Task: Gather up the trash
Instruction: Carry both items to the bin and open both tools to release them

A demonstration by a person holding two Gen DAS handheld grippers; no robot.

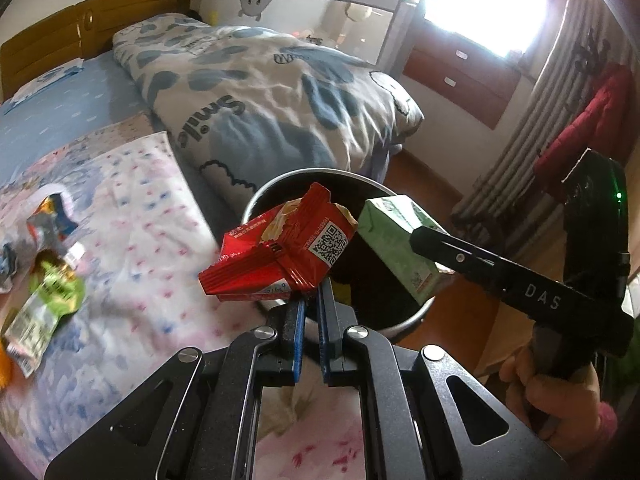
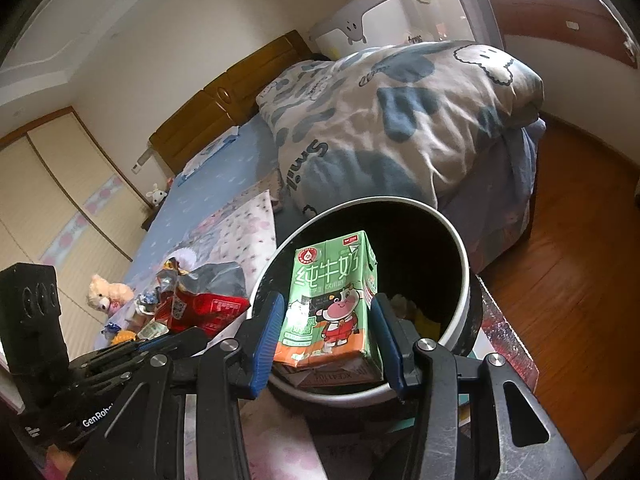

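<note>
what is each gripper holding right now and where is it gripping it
The left gripper pinches the red wrapper by its lower edge. The right gripper clamps the green milk carton across its lower sides.

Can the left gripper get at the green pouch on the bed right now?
Probably not yet: the left gripper is shut on the red wrapper by the bin. The green pouch lies uncovered on the bed, so the way looks free.

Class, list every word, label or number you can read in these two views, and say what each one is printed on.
"Smile": blue-patterned quilt.
"DAS": right gripper, on its finger.
"GenRob", cut off: left gripper, on its body.
"纯牛奶": green milk carton.
QR code, small print: red wrapper, unreadable.
Wrappers on the bed: blurred.
</note>
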